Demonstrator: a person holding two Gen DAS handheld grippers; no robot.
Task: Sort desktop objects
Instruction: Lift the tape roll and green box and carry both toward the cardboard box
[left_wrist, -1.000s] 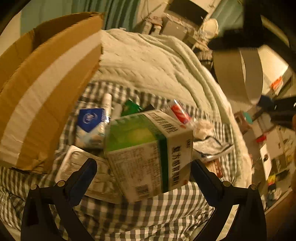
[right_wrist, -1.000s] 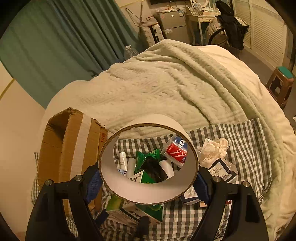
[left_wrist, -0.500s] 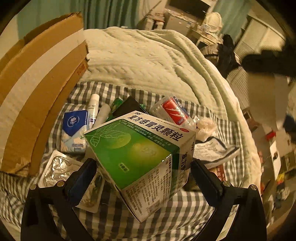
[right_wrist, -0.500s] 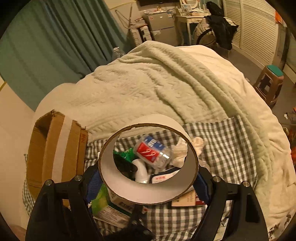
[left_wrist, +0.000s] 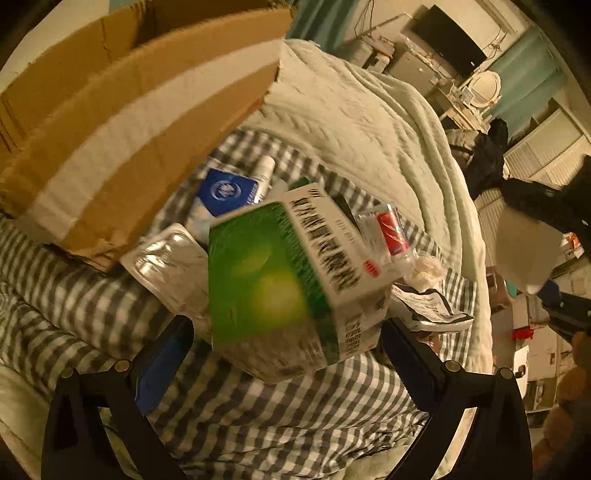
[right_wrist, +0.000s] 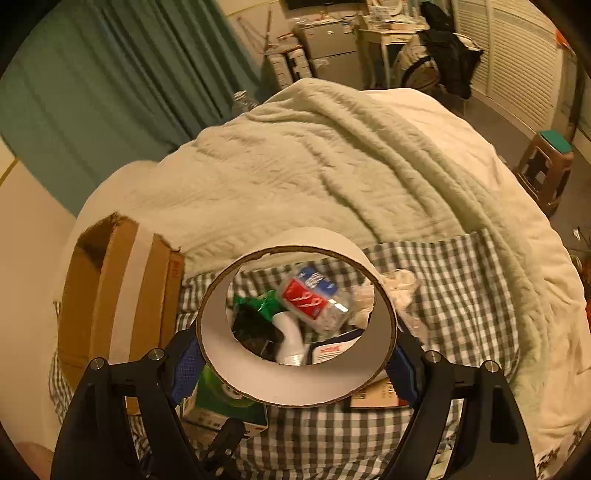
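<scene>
My left gripper (left_wrist: 288, 332) is shut on a green and white medicine box (left_wrist: 284, 280) and holds it above the checked cloth (left_wrist: 280, 413), tilted, close to the open cardboard box (left_wrist: 122, 122). My right gripper (right_wrist: 295, 350) is shut on a white cardboard tape ring (right_wrist: 295, 384), held high over the cloth. Through the ring I see a crushed cola bottle (right_wrist: 314, 299), a green wrapper (right_wrist: 258, 302) and a white tube (right_wrist: 290, 336). The medicine box also shows below the ring (right_wrist: 221, 402).
On the cloth lie a blue tissue pack (left_wrist: 225, 192), a foil blister pack (left_wrist: 166, 262), a crushed cola bottle (left_wrist: 388, 232), crumpled tissue (left_wrist: 424, 269) and a printed pouch (left_wrist: 432, 310). A pale knitted blanket (right_wrist: 332, 166) covers the bed behind. A stool (right_wrist: 546, 162) stands at right.
My left gripper has swung the medicine box left toward the cardboard box and tilted it. My right gripper with the ring has drifted right over the pile.
</scene>
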